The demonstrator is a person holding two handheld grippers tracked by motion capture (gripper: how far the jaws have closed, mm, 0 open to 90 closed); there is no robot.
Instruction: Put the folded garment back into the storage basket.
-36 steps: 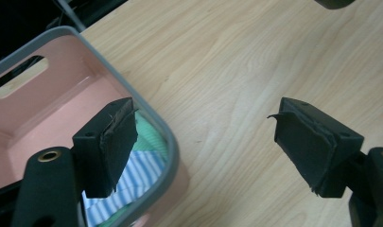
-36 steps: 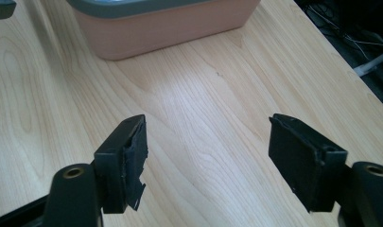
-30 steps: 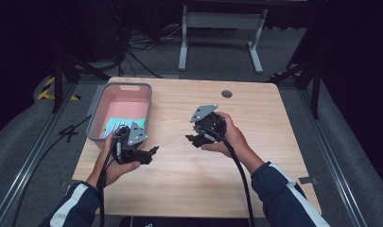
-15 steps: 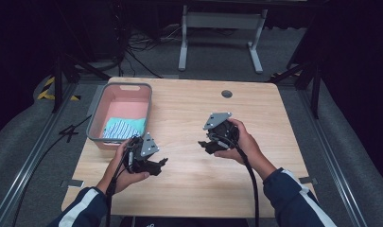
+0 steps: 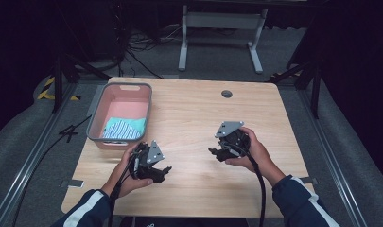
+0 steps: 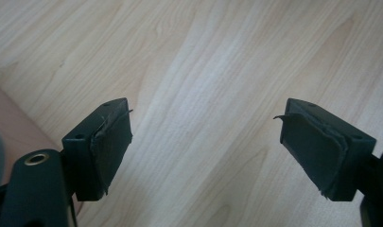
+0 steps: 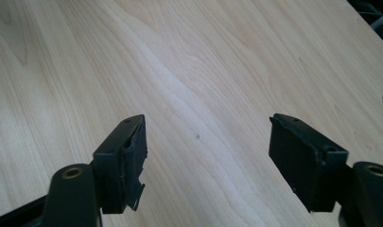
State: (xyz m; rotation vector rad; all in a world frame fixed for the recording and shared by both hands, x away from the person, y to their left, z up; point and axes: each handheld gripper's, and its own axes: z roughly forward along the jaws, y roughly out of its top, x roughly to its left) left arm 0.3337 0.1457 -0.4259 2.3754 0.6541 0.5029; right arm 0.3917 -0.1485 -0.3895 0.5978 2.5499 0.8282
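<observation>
My left gripper (image 5: 163, 171) hangs low over the wooden table (image 5: 194, 113) near its front left, just in front of the pink basin (image 5: 96, 118). Its jaws stand open over bare wood in the left gripper view (image 6: 205, 118), nothing between them. My right gripper (image 5: 214, 153) is held right of the table's middle, jaws pointing left. Its jaws are also open with only tabletop between them (image 7: 207, 122). A hand grips each tool, and dark sleeves with white stripes come in from the bottom edge.
The pink basin with a grey rim sits at the table's left side and holds a teal striped cloth (image 5: 125, 127). A round cable hole (image 5: 227, 93) lies near the far edge. Black cables trail from both grippers toward the front edge.
Both hands have come down and back toward the front edge. The left gripper has drawn away from the basin, and the right one has shifted to the right.
</observation>
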